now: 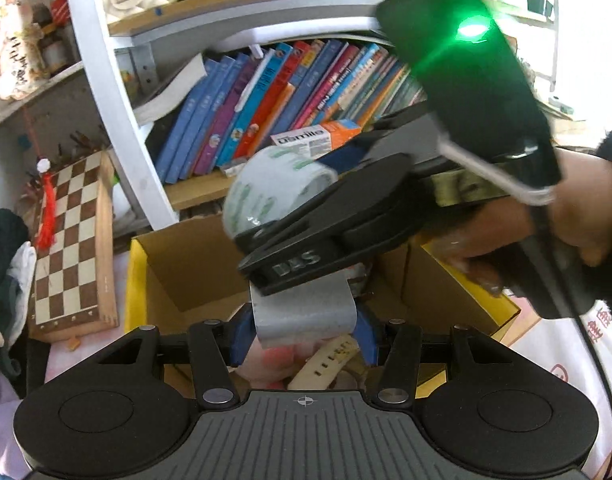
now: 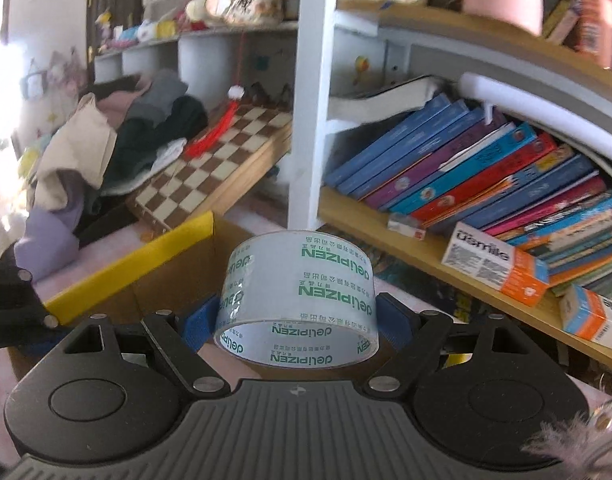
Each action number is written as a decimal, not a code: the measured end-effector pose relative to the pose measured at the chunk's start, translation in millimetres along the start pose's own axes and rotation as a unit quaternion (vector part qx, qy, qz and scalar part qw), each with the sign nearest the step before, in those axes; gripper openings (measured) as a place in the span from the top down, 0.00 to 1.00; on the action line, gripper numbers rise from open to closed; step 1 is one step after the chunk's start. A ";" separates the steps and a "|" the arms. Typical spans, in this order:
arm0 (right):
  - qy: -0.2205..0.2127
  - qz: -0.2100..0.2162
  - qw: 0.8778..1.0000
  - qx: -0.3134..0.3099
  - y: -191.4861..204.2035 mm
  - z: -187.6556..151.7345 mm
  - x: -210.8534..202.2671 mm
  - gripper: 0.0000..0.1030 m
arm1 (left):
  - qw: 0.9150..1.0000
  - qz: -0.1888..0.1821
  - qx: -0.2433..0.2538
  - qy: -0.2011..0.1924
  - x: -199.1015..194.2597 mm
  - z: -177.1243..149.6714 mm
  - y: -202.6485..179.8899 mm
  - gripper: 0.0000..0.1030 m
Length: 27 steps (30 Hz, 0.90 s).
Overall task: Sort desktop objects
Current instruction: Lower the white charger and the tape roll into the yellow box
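While my right gripper (image 2: 295,320) is clamped on the roll of clear packing tape (image 2: 295,300), its blue pads pressing the roll's left and right sides, the roll sits upright between them with its open core running near to far along my line of sight, tilted a little down toward me. In the left wrist view the same tape roll shows at the tip of the right tool, held in the air above the yellow-rimmed cardboard box (image 1: 137,280), so the drop point lies straight below the roll and slightly nearer. My left gripper (image 1: 303,334) is closed on a flat grey piece (image 1: 301,312) that I cannot identify, and it hangs low over the box, just beneath the right tool's body. A pale watch strap (image 1: 326,362) and something pink lie down in the box under my left fingers. The two tools are very close, perhaps touching; I cannot tell. I judge the tape is next to go in, and the right hand is the one carrying it; the roll should fall on its flat side if I lower it first, otherwise it may roll. Behind stand the bookshelf (image 2: 486,184) and, to the left, a chessboard (image 2: 209,164).
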State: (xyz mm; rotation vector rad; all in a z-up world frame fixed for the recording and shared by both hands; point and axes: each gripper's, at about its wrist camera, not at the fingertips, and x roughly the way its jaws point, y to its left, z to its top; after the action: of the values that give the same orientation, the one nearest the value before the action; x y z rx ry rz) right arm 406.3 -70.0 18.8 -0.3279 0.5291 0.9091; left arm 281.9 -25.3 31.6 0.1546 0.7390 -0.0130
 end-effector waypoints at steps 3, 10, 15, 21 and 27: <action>0.013 0.008 1.000 -0.004 -4.2 0.9 11.2 0.20 | 1.000 0.000 0.003 0.008 3.7 -0.4 -3.2 0.51; 0.034 0.030 0.999 -0.004 -11.6 3.9 24.6 0.19 | 1.000 0.001 0.003 0.028 15.5 0.5 -5.3 0.51; 0.055 0.040 0.997 -0.018 -7.9 4.9 32.7 0.19 | 0.999 -0.005 0.012 0.039 23.2 1.9 -10.4 0.51; 0.070 0.056 0.996 -0.025 -5.6 4.4 37.8 0.19 | 0.999 -0.008 0.015 0.048 26.1 1.6 -13.7 0.51; 0.073 0.062 0.995 -0.022 -6.7 3.7 38.0 0.19 | 0.999 -0.015 0.015 0.049 26.5 2.6 -13.5 0.51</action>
State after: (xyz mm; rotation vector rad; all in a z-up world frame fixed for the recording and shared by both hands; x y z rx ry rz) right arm 431.9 -47.0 0.8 -0.4058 0.6700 1.0233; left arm 302.3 -37.9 13.9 0.1735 0.8393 -0.0462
